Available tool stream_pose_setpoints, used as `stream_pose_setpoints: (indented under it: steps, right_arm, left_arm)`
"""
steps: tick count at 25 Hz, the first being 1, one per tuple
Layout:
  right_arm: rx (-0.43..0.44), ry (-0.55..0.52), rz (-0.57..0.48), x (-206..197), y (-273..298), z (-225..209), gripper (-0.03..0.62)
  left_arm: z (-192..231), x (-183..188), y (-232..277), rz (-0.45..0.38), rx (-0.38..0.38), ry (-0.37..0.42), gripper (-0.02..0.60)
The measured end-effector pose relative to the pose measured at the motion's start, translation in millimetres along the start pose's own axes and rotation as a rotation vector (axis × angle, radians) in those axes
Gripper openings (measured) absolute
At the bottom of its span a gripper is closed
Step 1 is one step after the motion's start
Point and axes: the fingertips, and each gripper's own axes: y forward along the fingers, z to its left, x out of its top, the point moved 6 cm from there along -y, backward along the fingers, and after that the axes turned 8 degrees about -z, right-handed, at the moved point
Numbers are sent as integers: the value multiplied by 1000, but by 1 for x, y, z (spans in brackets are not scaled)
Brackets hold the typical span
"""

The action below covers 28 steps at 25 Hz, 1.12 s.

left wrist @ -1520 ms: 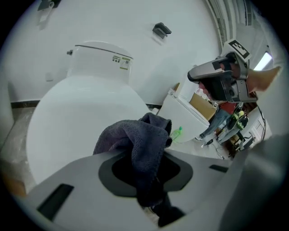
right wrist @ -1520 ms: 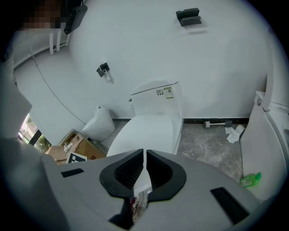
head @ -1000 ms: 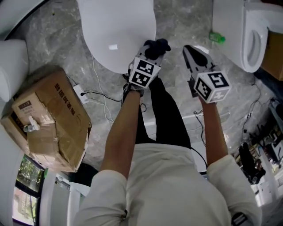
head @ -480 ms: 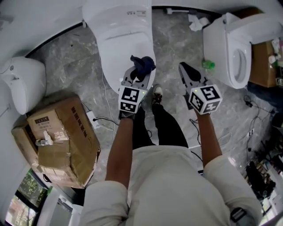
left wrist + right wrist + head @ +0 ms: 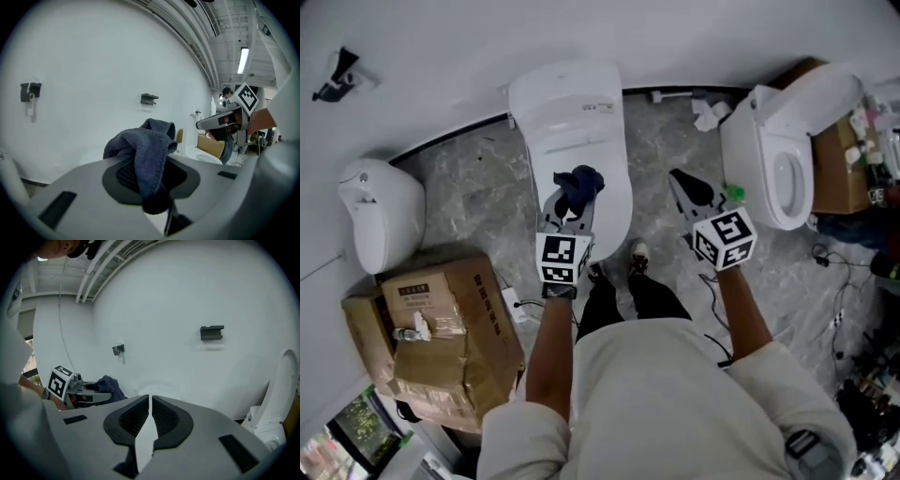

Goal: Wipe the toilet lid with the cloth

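A dark blue cloth (image 5: 577, 186) hangs bunched from my left gripper (image 5: 573, 200), whose jaws are shut on it; in the left gripper view the cloth (image 5: 149, 154) drapes over the jaw pads. The gripper hovers over the closed lid of the white toilet (image 5: 572, 141) at the middle of the head view. My right gripper (image 5: 681, 180) is held to the right of that toilet, shut with nothing in it; its pads (image 5: 161, 417) nearly meet. From the right gripper view I see the left gripper (image 5: 93, 389) with the cloth (image 5: 110, 384) at the left.
A second toilet (image 5: 773, 155) with its lid up stands at the right, a green bottle (image 5: 733, 194) beside it. A white urinal-like fixture (image 5: 380, 211) and a cardboard box (image 5: 431, 337) are at the left. Cables (image 5: 517, 305) lie on the grey marble floor. A white wall (image 5: 93, 70) rises ahead.
Both grippers have risen well above the floor, the left carrying the cloth. The head view has lifted, so the whole toilet and the back wall now show.
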Motion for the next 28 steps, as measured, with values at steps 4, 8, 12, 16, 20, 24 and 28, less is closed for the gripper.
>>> stream_pose_setpoints:
  steps: [4, 8, 12, 16, 20, 24, 28]
  right_arm:
    - [18, -49, -66, 44, 1, 6, 41]
    - [31, -90, -139, 90, -3, 12, 41]
    - [37, -120, -207, 135, -6, 17, 41]
    - [43, -140, -269, 177, -11, 22, 41]
    - [62, -173, -315, 212, -15, 31, 41]
    - [87, -183, -360, 239, -26, 39, 41]
    - [85, -222, -413, 270, -30, 45, 41]
  left_arm:
    - [8, 54, -2, -73, 28, 58, 86]
    - [9, 105, -9, -137, 43, 115, 87]
    - [12, 150, -18, -172, 48, 139, 87]
    - [9, 186, -23, -194, 37, 146, 87]
    - [8, 223, -32, -253, 27, 166, 87]
    - [2, 254, -48, -301, 34, 206, 87]
    - [2, 287, -55, -356, 65, 277, 87]
